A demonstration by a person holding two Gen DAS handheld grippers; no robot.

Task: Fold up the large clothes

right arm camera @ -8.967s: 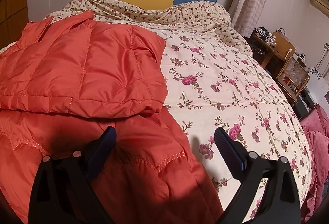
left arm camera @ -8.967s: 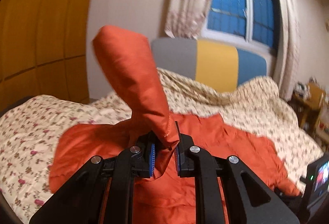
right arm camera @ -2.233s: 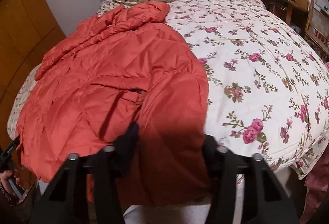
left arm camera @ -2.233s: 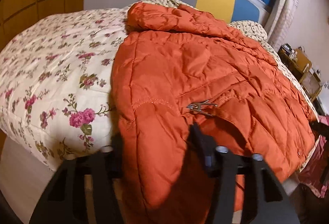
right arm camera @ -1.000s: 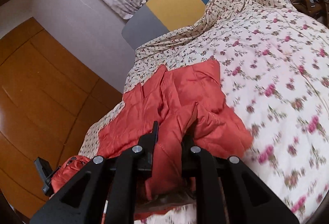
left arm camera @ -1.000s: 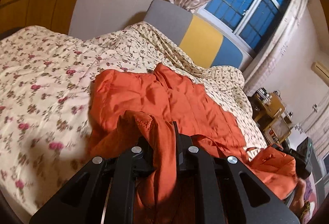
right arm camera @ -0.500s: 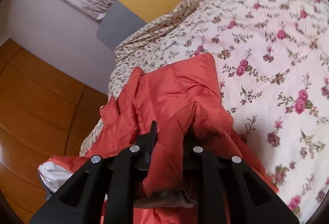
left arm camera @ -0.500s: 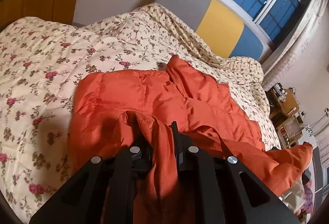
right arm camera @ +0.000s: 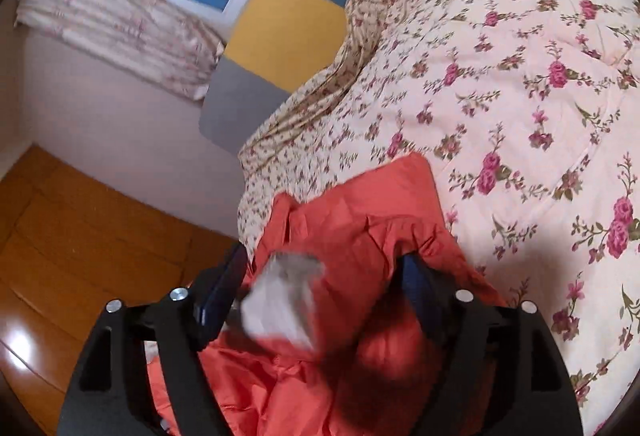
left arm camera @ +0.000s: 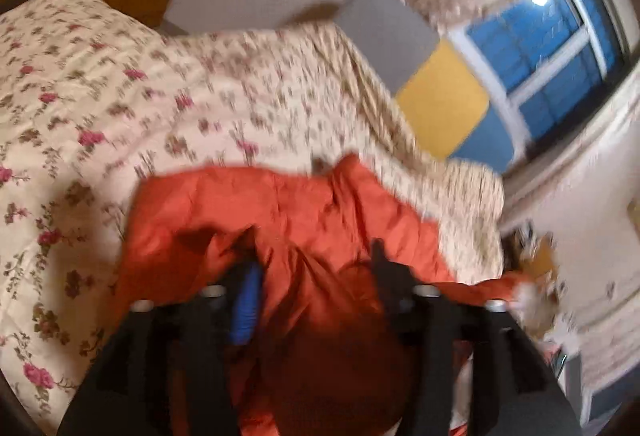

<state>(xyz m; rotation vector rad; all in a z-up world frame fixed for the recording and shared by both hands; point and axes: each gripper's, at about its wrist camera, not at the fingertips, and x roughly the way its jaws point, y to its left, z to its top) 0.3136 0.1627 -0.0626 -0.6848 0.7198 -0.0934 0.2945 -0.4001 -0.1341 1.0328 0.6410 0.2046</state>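
Biggest thing here is the bed, covered by a cream quilt with pink roses (right arm camera: 520, 84) that fills most of both wrist views. Behind it there's a headboard in grey, yellow and blue panels (right arm camera: 280, 24), a window (left arm camera: 548, 48) showing dark blue with a lamp reflected in it, and flowery curtains (right arm camera: 120, 32). Orange-brown wood panelling (right arm camera: 80, 236) runs along one side.

The orange puffy jacket (left arm camera: 280, 212) is lying on the quilt, bunched up near the edge closest to the cameras (left view is pretty blurry, so the folds are hard to read). In the right view a pale grey-white patch (right arm camera: 280, 296) shows on the jacket, maybe lining, can't say for sure.

The left gripper (left arm camera: 316, 268) has its jaws opening, fingers spread apart with jacket fabric heaped between them but not pinched. Same for the right gripper (right arm camera: 320, 276): jaws opening, spread wide, orange fabric between them, pads not pressing on it.
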